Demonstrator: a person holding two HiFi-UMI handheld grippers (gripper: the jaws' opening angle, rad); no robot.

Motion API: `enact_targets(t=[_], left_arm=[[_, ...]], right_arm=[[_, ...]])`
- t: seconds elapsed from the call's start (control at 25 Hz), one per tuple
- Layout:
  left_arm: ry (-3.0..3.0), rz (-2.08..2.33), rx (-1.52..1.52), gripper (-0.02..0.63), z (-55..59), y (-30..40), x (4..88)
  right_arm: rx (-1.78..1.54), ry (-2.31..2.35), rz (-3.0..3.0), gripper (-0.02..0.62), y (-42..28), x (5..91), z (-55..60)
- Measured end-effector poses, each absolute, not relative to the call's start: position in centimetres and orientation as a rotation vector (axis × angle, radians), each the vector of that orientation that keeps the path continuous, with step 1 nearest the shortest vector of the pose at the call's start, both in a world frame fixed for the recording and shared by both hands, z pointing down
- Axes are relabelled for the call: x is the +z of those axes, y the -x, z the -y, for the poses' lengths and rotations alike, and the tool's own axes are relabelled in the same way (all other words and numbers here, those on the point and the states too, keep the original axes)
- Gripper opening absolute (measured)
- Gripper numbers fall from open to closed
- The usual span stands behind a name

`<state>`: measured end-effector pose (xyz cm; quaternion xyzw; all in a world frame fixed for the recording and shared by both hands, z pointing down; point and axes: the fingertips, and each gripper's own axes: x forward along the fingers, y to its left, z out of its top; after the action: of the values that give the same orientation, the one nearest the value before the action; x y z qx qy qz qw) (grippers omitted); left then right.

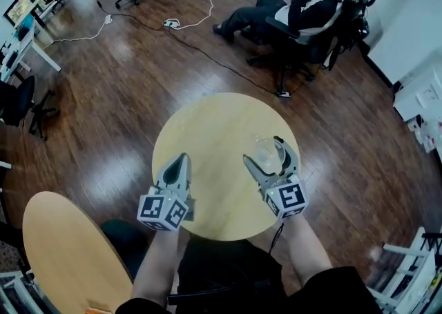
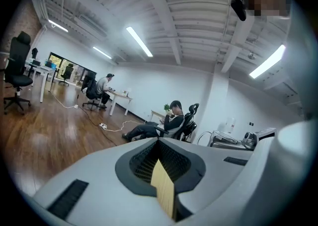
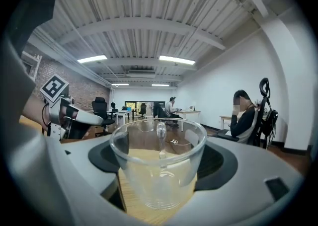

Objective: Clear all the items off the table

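Note:
A clear glass cup [image 1: 266, 148] sits between the two fingers of my right gripper [image 1: 266, 153], over the right side of the round wooden table [image 1: 207, 126]. In the right gripper view the glass cup [image 3: 159, 165] fills the gap between the jaws, and both pads press its sides. It looks empty, and the table top shows through it. My left gripper [image 1: 181, 159] hovers over the table's left front part, shut with nothing in it. In the left gripper view its fingers [image 2: 149, 163] meet, with only a sliver of table seen below them.
A person sits in an office chair [image 1: 304, 16] beyond the table, at the back right. A second round table [image 1: 65, 250] lies at the lower left. Cables and a power strip [image 1: 172, 23] cross the wooden floor. White shelving [image 1: 418, 102] stands at the right.

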<state>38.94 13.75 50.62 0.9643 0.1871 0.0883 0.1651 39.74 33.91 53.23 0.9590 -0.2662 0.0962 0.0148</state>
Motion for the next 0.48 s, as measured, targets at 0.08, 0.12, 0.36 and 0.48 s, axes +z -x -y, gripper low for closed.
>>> enact_targets(t=[0.08, 0.12, 0.36, 0.48], left_arm=[[-2.756, -0.470, 0.181, 0.002, -12.2, -38.7, 48.8], [-2.763, -0.445, 0.148, 0.002, -11.3, -38.5, 47.9], [-2.845, -0.351, 0.012, 0.002, -4.7, -35.3, 43.7], [-2.865, -0.251, -0.045, 0.002, 0.0, -32.6, 42.8]], right_arm=[[0.238, -2.954, 0.884, 0.419, -39.7, 51.3, -33.1], [0.213, -2.947, 0.911, 0.419, -39.7, 50.3, -32.6], [0.147, -2.930, 1.031, 0.417, -38.4, 46.8, -27.8], [0.090, -2.903, 1.134, 0.417, -37.7, 45.5, -23.3]])
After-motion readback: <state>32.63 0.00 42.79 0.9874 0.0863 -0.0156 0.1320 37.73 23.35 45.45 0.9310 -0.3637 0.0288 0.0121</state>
